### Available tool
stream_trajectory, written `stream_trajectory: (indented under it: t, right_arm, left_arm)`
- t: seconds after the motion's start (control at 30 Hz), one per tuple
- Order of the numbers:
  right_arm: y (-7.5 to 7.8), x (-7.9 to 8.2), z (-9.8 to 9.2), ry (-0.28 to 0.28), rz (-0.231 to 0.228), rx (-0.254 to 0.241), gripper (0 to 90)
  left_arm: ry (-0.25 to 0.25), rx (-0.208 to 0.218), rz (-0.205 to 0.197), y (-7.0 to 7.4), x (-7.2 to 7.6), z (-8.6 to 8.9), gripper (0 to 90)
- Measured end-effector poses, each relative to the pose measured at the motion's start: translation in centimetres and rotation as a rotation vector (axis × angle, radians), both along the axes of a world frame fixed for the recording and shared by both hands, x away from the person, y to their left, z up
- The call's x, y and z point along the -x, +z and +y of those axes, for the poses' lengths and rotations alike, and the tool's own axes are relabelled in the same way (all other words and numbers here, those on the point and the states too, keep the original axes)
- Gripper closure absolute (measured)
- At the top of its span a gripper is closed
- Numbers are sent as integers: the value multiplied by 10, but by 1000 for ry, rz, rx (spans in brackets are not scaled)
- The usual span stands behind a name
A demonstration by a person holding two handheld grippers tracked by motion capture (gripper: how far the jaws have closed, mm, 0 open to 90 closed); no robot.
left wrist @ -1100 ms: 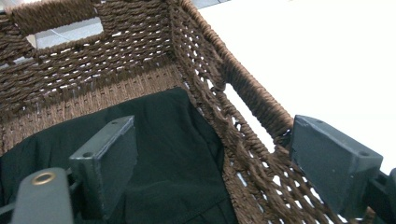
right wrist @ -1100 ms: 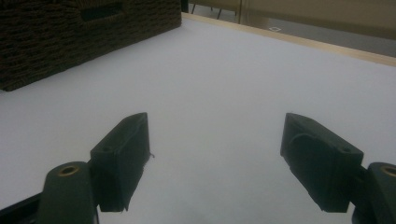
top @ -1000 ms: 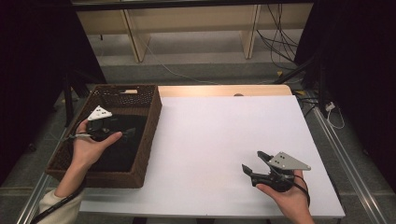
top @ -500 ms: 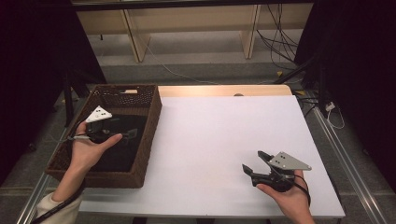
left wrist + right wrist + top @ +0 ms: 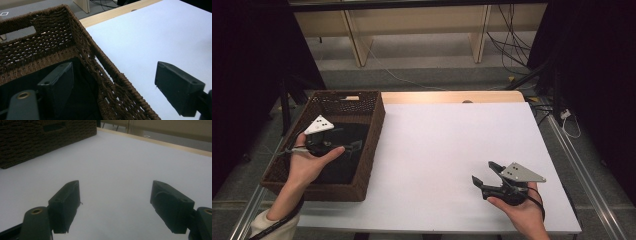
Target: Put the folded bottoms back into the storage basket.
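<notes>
A brown wicker basket (image 5: pixel 373 131) stands at the table's left edge with a black cloth (image 5: pixel 337 169) in its bottom. A hand holds my left gripper (image 5: pixel 352 142) over the basket's inside, close to its right wall, jaws open and empty. In the left gripper view the left gripper (image 5: pixel 117 82) points along that woven wall (image 5: pixel 50 42): one jaw lies against the black cloth (image 5: pixel 85 100), the other against the white table (image 5: pixel 155 32). My right gripper (image 5: pixel 483 173) is held low over the table's near right part, open, nothing between its jaws (image 5: pixel 115 205).
The white tabletop (image 5: pixel 452 135) stretches between the basket and the right hand. A bare wooden strip (image 5: pixel 447 96) runs along its far edge. Cables (image 5: pixel 512 45) lie on the floor beyond, with shelf legs (image 5: pixel 354 45). The basket's side (image 5: pixel 37 137) shows far left in the right gripper view.
</notes>
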State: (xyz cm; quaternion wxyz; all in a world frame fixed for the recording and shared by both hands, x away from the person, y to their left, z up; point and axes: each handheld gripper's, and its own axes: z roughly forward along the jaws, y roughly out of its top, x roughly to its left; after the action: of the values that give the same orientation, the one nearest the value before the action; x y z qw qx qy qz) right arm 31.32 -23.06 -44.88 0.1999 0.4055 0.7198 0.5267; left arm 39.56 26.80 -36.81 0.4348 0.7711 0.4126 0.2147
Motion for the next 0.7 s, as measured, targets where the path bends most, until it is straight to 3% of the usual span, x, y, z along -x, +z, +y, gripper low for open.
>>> stream_trajectory:
  t: [0.43, 0.7]
  right_arm:
    - [1, 0, 0, -1, 5, -4, 249]
    - [1, 0, -2, -2, 3, -7, 249]
  left_arm:
    - [-27, 7, -20, 1, 6, -10, 153]
    - [-61, 14, -12, 0, 11, -17, 153]
